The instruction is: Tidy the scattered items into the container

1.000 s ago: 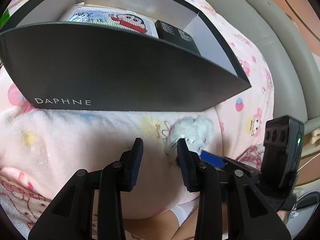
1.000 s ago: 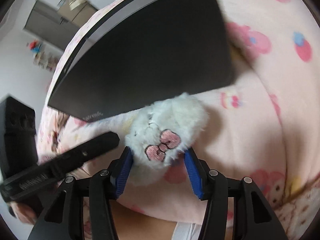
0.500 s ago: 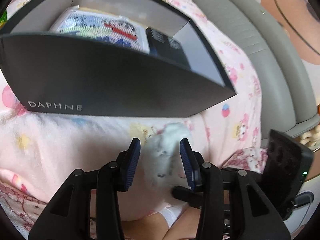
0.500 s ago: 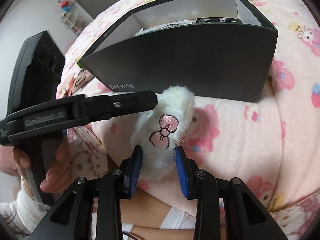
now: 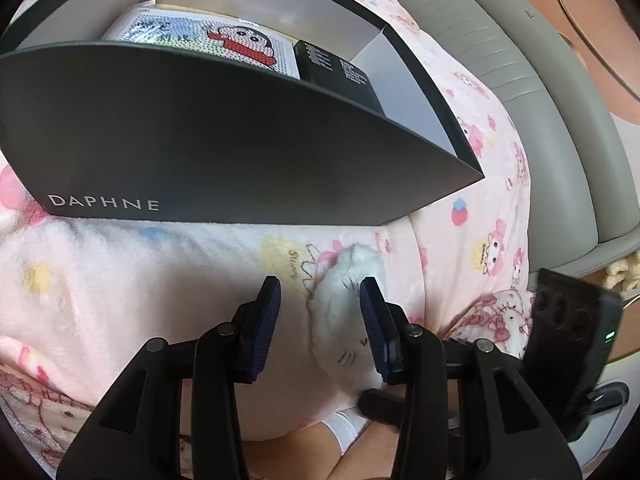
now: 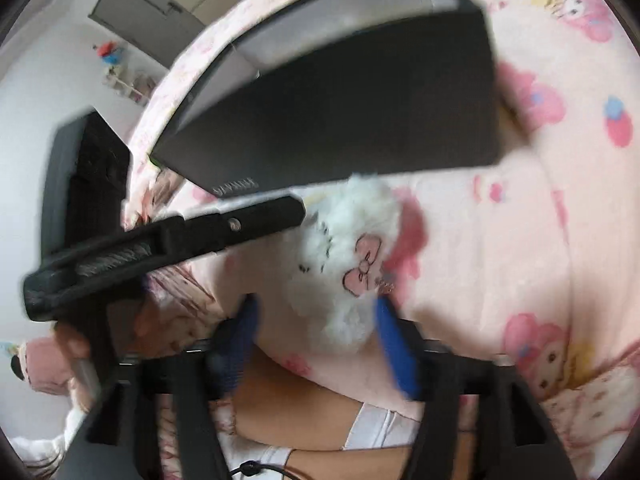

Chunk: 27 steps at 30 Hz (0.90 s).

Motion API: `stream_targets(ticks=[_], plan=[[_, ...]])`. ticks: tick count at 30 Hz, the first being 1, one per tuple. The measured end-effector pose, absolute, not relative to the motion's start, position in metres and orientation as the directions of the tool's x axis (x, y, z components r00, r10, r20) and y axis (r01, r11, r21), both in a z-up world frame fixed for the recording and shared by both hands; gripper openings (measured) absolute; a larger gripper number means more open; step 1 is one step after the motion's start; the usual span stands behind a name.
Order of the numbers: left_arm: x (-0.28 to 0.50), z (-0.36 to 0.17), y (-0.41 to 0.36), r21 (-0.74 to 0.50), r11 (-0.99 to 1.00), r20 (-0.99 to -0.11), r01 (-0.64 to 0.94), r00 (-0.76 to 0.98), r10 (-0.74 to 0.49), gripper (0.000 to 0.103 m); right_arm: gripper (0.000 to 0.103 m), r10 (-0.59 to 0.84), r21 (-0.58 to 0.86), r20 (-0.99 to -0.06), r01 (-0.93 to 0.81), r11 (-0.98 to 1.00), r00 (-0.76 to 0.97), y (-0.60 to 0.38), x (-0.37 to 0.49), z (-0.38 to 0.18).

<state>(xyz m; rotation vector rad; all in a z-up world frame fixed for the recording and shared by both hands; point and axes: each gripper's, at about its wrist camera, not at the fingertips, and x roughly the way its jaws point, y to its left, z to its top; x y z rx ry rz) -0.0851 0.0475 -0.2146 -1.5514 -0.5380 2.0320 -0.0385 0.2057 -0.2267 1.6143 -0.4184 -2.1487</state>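
Clearly I am in the pick-up step: a handover of the white plush toy (image 5: 347, 320) seems under way, and nothing grips it firmly at this moment. My left gripper (image 5: 320, 322) has its jaws moderately wide, and the toy sits between them against the inner face of the right-hand pad, with a plain gap to the left-hand pad. My right gripper (image 6: 320, 346) is also spread wide; in that blurred view the toy (image 6: 352, 256) stands just ahead of the fingertips, its lower end close to the right pad, though I cannot tell whether they touch. The toy rests on the pink blanket (image 5: 120, 280), near the front wall of the dark box (image 5: 240, 152), which lies beyond it with its top open. Inside, a cartoon pixel picture (image 5: 208, 40) and a small black carton (image 5: 336, 76) already lie. Next, I judge, one gripper must close squarely on the soft body, lift it above the wall, and release over the box's free space.
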Motion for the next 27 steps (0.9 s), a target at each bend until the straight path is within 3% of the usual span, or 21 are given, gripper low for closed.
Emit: stream_targets(ticks=[3,4,5,7,13,15,16,19,22,27], plan=[[-0.084,-0.214,0.049,-0.595,-0.784,-0.76,-0.175,-0.195,0.62,0.043,0.06,-0.435,0.411,-0.87,0.146,-0.9,-0.232,0.194,-0.045,-0.244],[-0.084,-0.215,0.05,-0.591,-0.788,-0.762,-0.176,-0.198,0.616,0.043,0.045,-0.463,0.439,-0.855,0.148,-0.886,-0.236,0.192,-0.047,-0.248],[-0.085,-0.215,0.05,-0.589,-0.789,-0.763,-0.174,-0.203,0.614,0.043,0.038,-0.489,0.462,-0.84,0.162,-0.872,-0.236,0.189,-0.049,-0.247],[-0.084,-0.215,0.047,-0.597,-0.785,-0.756,-0.167,-0.211,0.62,0.043,0.035,-0.486,0.441,-0.836,0.214,-0.872,-0.255,0.18,-0.051,-0.24],[-0.087,-0.219,0.049,-0.593,-0.789,-0.768,-0.163,-0.183,0.614,0.047,0.034,-0.489,0.387,-0.843,0.378,-0.841,-0.226,0.167,-0.043,-0.229],[-0.087,-0.221,0.051,-0.572,-0.804,-0.785,-0.163,-0.173,0.594,0.043,0.034,-0.451,0.357,-0.861,0.353,-0.865,-0.234,0.178,-0.041,-0.233],[-0.087,-0.221,0.051,-0.567,-0.806,-0.788,-0.168,-0.175,0.591,0.034,0.034,-0.444,0.359,-0.864,0.33,-0.873,-0.236,0.183,-0.042,-0.234],[-0.085,-0.216,0.05,-0.565,-0.805,-0.782,-0.182,-0.193,0.593,0.034,0.034,-0.416,0.347,-0.874,0.276,-0.896,-0.25,0.195,-0.042,-0.236],[-0.086,-0.219,0.047,-0.579,-0.799,-0.778,-0.16,-0.187,0.601,0.034,0.034,-0.314,0.237,-0.898,0.262,-0.935,-0.308,0.198,-0.042,-0.231],[-0.084,-0.22,0.049,-0.579,-0.797,-0.778,-0.169,-0.177,0.603,0.034,0.034,-0.268,0.231,-0.867,0.138,-0.963,-0.42,0.211,-0.05,-0.214]])
